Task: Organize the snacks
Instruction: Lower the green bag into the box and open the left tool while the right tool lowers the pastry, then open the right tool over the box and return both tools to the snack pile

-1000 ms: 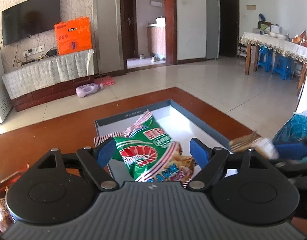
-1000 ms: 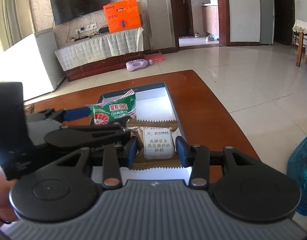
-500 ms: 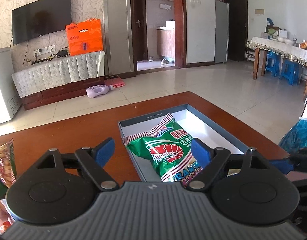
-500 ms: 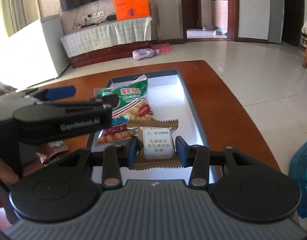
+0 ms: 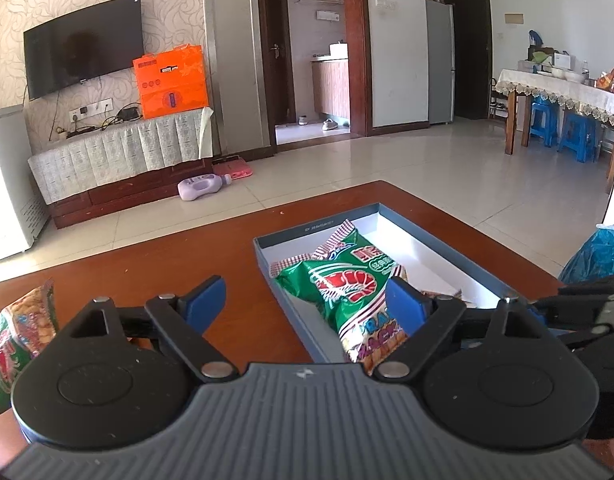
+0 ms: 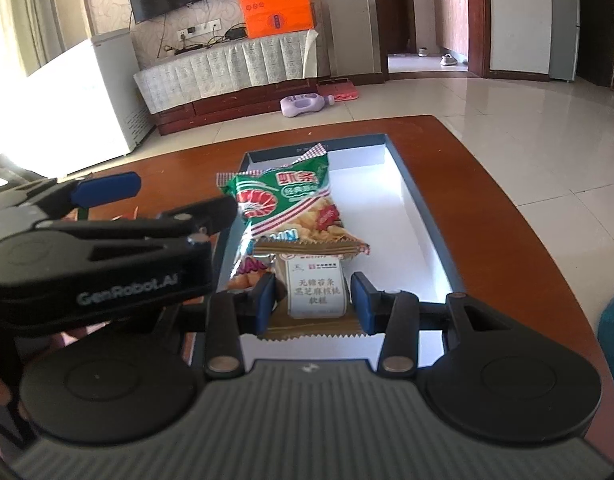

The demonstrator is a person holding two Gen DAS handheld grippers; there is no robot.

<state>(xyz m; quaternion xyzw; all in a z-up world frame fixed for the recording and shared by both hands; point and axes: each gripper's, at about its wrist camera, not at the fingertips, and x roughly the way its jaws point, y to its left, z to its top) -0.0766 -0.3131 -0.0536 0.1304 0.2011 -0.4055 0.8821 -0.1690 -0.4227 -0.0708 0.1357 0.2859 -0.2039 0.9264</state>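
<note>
Green bag: the green prawn-cracker bag (image 6: 291, 204) is lying inside the grey-blue tray (image 6: 431, 236) on the brown table (image 6: 479, 184), toward the tray's left wall.
Left tool: the left gripper (image 5: 305, 300) is standing with its jaws wide apart and nothing between the pads; the jaws have just been opening further, and the bag is resting free in the tray behind one finger.
Right tool: the right gripper (image 6: 311, 300) is clamped on the brown sesame-cake packet (image 6: 313, 292), which is hanging over the near end of the tray.
Risk, overlap: if released here, the packet is probably landing on the tail of the green bag and sitting crooked, because the two are overlapping in the right wrist view.
Risk, collision: the two tools are close together beside the tray's left wall, so one could be knocking the other or pushing the tray.
Hard to see: whether the packet is already touching the tray floor is not clear.
Cut off: a second snack bag (image 5: 21, 336) is lying at the left edge of the left wrist view, only partly showing.
</note>
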